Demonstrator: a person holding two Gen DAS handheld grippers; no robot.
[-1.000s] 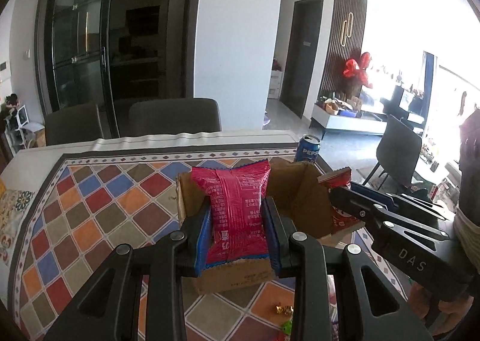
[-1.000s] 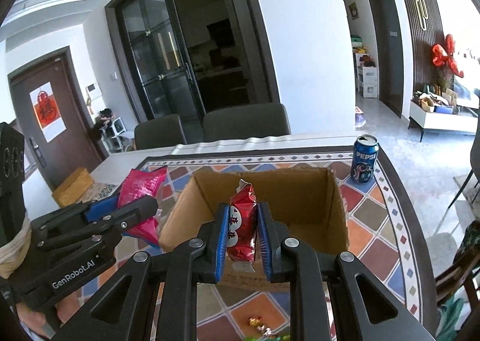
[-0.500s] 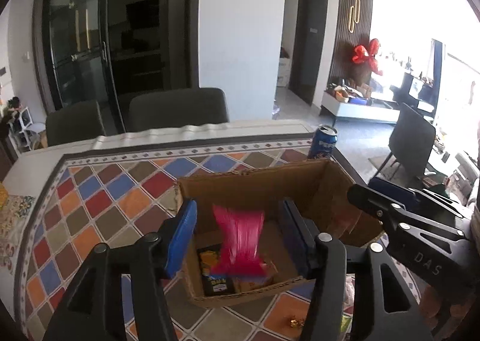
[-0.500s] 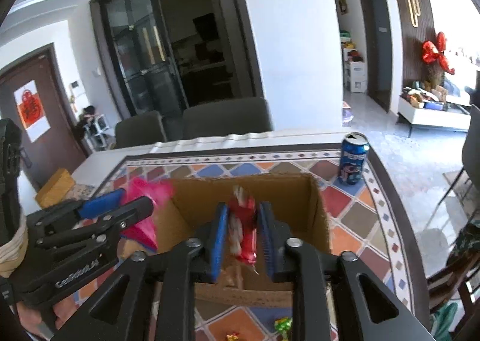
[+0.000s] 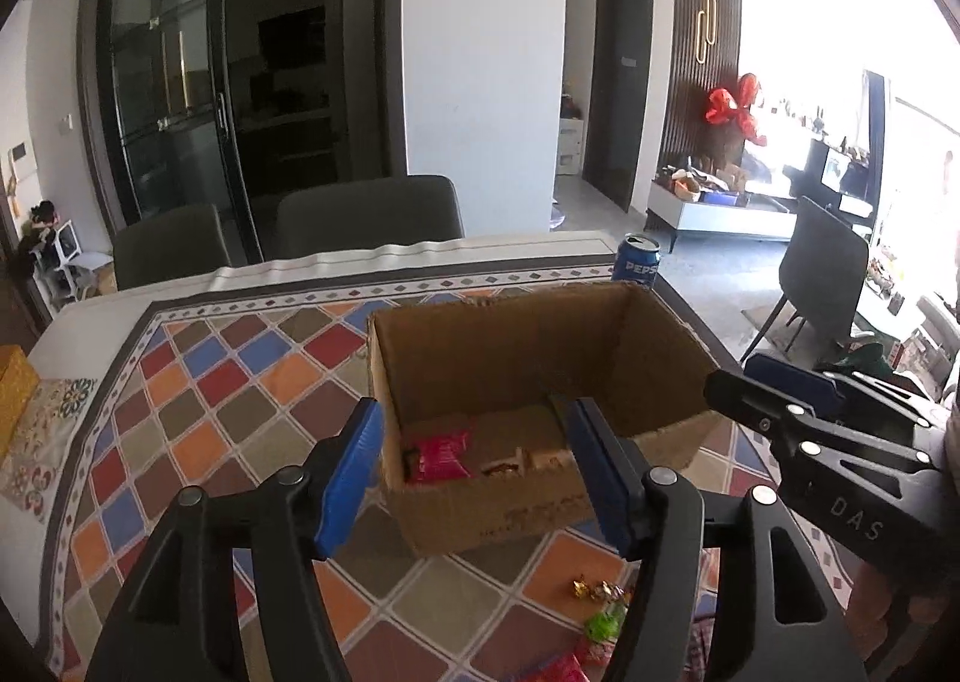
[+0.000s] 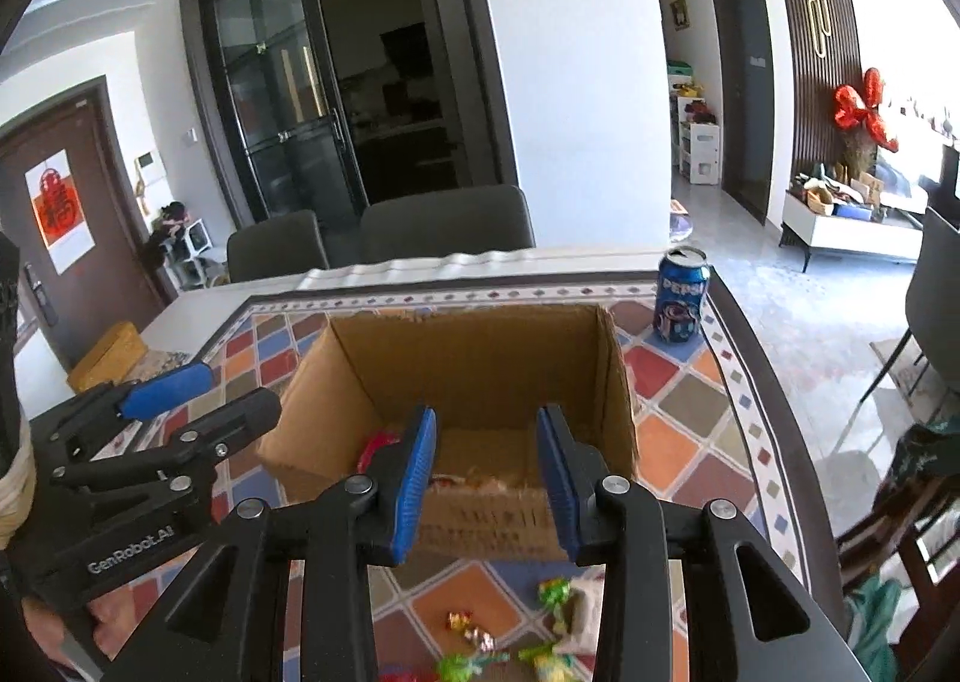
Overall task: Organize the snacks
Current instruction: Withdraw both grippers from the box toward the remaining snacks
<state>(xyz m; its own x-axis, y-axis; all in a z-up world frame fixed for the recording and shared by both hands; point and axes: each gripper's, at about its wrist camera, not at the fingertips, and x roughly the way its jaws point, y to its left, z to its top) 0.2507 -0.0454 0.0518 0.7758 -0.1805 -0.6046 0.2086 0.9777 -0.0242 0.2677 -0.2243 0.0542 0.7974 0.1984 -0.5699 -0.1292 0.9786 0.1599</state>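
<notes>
Both snack packets have dropped from the fingers into the cardboard box [image 5: 540, 358] since a moment ago. On the left, the left gripper [image 5: 474, 463] hangs over the box's near wall, its fingers spreading wider with nothing between them; a red packet [image 5: 438, 457] lies on the box floor. Further right, the right gripper [image 6: 485, 472] has its fingers apart and empty. Loose candies [image 6: 510, 634] lie on the tabletop [image 6: 678, 400] below.

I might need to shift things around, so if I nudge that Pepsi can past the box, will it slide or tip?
The Pepsi can stands upright and tall for its base, so a high push would probably tip it, then let it roll. Its tab looks opened, so it may spill. The patterned tablecloth likely adds drag.
</notes>
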